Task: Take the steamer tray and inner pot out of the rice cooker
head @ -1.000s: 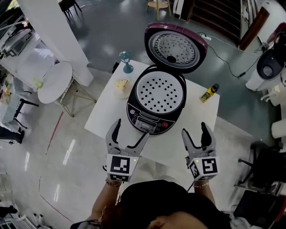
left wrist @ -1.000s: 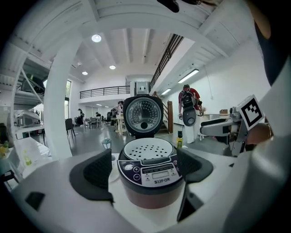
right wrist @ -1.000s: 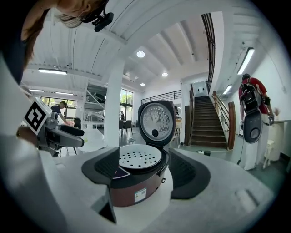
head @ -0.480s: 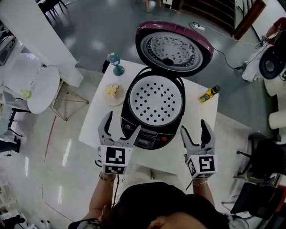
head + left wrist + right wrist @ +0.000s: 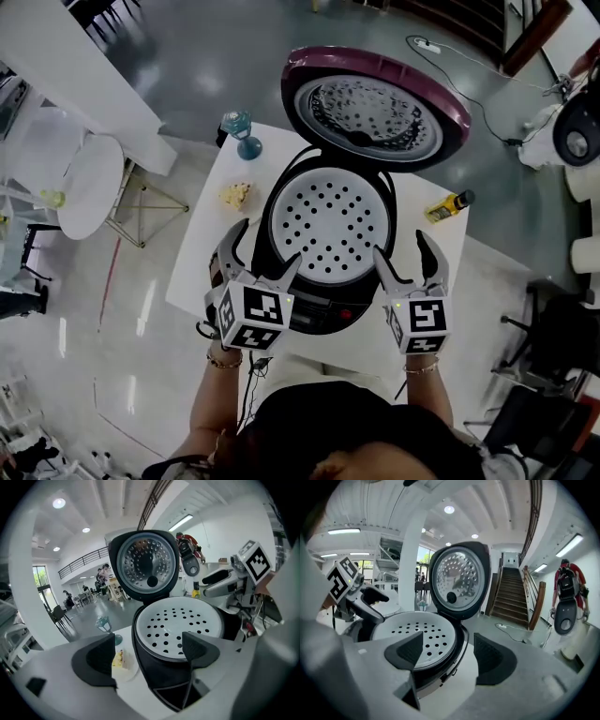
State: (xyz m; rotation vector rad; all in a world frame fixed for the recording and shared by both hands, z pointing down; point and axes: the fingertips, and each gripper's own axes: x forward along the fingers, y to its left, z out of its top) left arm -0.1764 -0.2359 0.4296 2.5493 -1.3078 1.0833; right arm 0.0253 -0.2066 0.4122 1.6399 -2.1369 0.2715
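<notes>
Left gripper (image 5: pixel 267 251) and right gripper (image 5: pixel 403 253) are hovering, fingers spread, flanking the white perforated steamer tray (image 5: pixel 328 230) in the black rice cooker (image 5: pixel 323 314).

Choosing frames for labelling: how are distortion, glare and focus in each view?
Head view: mild wide-angle bending, glare streaks on the glossy floor, steamer tray sharp. Left gripper view: strong fisheye, dark corners, near jaws soft. Right gripper view: same fisheye, shiny highlights on the lid.
</notes>
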